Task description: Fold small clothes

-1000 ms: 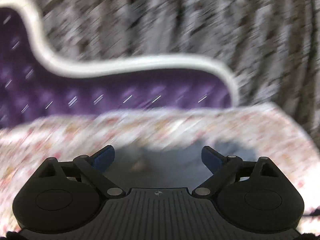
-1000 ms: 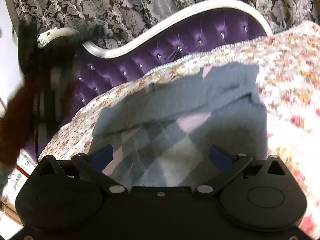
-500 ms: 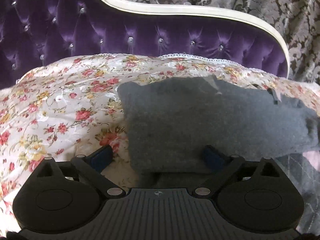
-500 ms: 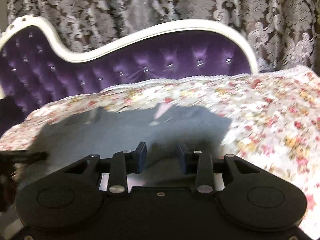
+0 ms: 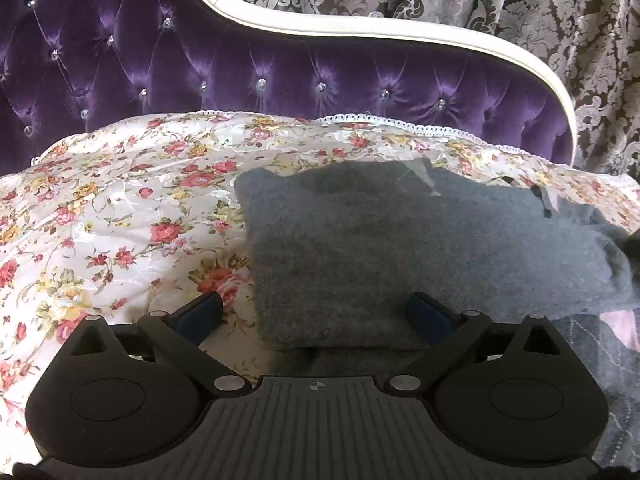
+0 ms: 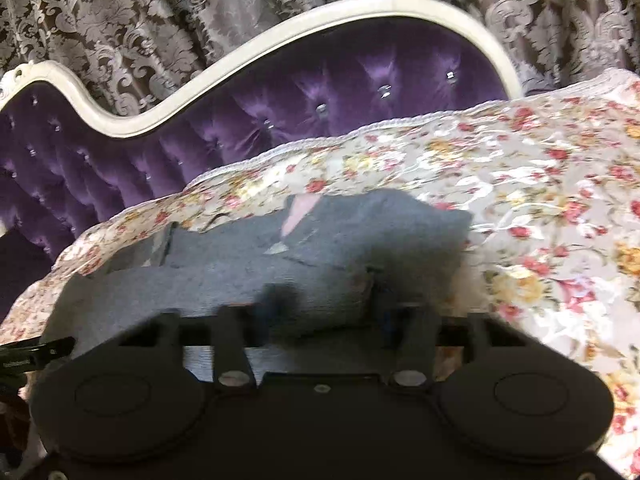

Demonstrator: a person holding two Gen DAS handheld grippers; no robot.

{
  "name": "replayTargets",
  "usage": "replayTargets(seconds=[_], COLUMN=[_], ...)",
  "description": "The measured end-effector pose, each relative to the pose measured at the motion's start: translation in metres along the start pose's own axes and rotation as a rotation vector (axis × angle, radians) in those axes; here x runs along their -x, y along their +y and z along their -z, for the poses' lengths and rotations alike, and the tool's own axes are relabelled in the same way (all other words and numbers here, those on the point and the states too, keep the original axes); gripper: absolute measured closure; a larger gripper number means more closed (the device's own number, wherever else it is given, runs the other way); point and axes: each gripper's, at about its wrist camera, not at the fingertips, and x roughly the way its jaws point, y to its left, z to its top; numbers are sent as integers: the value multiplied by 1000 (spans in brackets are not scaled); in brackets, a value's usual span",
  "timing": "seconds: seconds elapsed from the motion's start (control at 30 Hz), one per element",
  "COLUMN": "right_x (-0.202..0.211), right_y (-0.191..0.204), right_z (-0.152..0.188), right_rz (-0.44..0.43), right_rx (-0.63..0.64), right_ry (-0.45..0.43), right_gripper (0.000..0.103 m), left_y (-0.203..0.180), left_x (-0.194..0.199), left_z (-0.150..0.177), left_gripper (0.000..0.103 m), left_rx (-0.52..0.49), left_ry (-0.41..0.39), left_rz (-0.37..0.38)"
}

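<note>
A small grey knitted garment point(image 5: 400, 248) lies folded on the floral bed cover point(image 5: 100, 232); a pink and grey diamond-patterned part point(image 5: 592, 344) shows at its lower right. My left gripper point(image 5: 316, 312) is open wide at the garment's near left corner. Its left fingertip is over the cover and its right one over the cloth, neither pressing. In the blurred right wrist view, my right gripper point(image 6: 326, 308) is at the near edge of the garment point(image 6: 320, 248). Its jaws are closing, and a bunch of grey cloth fills the narrow gap between them.
A purple tufted headboard point(image 5: 280, 76) with a white curved frame stands just behind the bed, with patterned curtains point(image 5: 560, 20) beyond it. The floral cover point(image 6: 540, 200) stretches to the right of the garment. A black part point(image 6: 36, 350) juts in at the left edge.
My right gripper went from wide open to nearly closed on the garment's edge while sliding along it. My left gripper came down to the garment's left corner and settled, still open.
</note>
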Motion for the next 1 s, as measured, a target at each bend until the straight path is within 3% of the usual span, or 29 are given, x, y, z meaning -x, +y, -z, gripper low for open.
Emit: replayTargets(seconds=[0.07,0.17,0.27,0.3,0.37,0.5,0.6,0.73,0.93,0.97,1.0], right_x=[10,31,19,12,3,12,25,34,19,19,18], right_y=[11,20,9,6,0,-5,1,8,-10,-12,-15], right_z=[-6,-17,-21,-19,-13,-7,-7,-6,-6,-5,-8], right_rz=[-17,34,127,143,165,234,297,236,114,96,66], right_rx=[30,69,51,52,42,-2,31,60,27,17,2], right_ry=[-9,-54,31,66,98,52,-18,-65,2,9,28], right_gripper=[84,84,82,75,71,50,48,48,49,50,59], left_y=[1,1,1,2,6,10,9,9,9,9,9], left_x=[7,8,-5,-11,-19,-19,-19,-19,-21,-21,-21], left_z=[-4,-12,-16,-16,-13,-12,-11,-10,-11,-11,-12], left_gripper=[3,3,3,1,0,0,0,0,0,0,0], left_rx=[7,5,0,-10,3,12,11,11,9,9,9], left_ry=[-17,-27,-1,21,39,41,39,40,47,47,48], left_rz=[8,0,-30,-48,-47,-39,-43,-44,-49,-48,-48])
